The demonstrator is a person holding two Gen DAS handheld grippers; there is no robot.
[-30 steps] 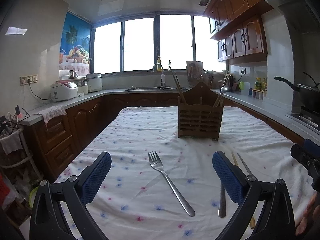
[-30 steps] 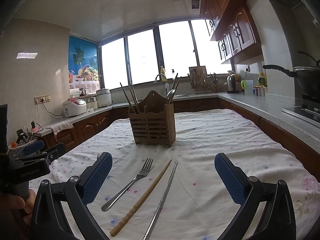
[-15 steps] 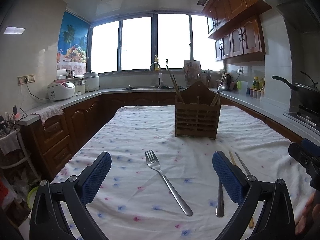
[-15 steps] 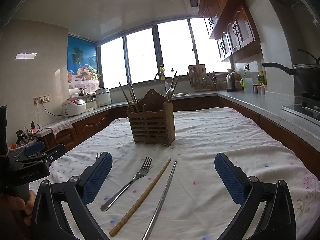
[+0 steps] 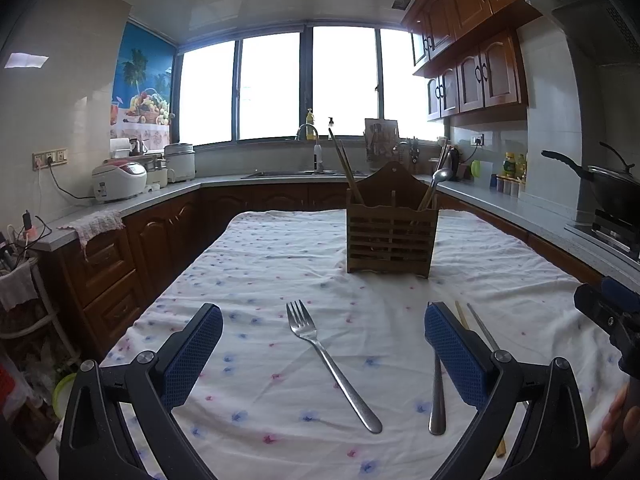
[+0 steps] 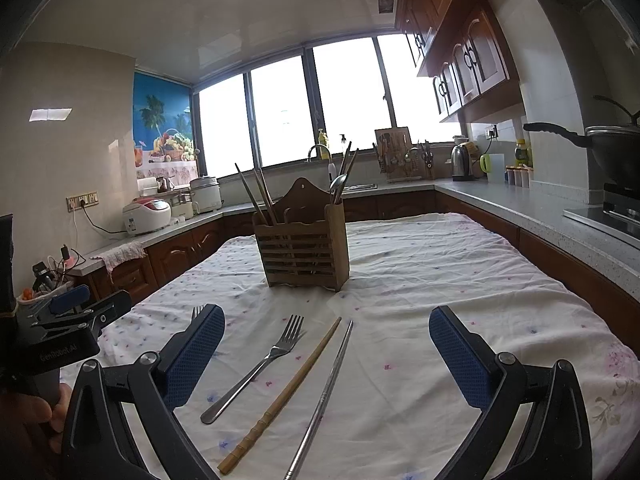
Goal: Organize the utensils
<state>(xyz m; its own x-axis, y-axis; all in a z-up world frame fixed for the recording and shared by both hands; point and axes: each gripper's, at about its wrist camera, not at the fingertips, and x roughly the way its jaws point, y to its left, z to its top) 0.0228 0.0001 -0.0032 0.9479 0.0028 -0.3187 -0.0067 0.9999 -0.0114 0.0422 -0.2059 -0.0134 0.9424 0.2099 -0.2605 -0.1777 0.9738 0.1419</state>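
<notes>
We hold the left tongs (image 5: 322, 354) spread wide and empty above the desk (image 5: 256, 264), with one steel fork (image 5: 328, 364) lying on the floral cloth between their fingers. Right of it, a second fork (image 6: 256, 372), a wooden chopstick (image 6: 284, 392) and a metal chopstick (image 6: 324, 392) lie side by side, close together but apparently apart, in front of the right tongs (image 6: 326, 354), which are likewise spread and grip nothing. Farther back stands the slatted wooden utensil holder (image 6: 304, 246), already carrying chopsticks and a spoon.

We judge the risks to be these: thin, flat utensils could slip from the pads, a closing grip could catch the loose cloth, and reaching for one chopstick could knock its neighbour.

The left tongs' right finger hides most of the second fork in their view, the holder's compartments cannot be made out, and the chopsticks' near ends are cut off.
</notes>
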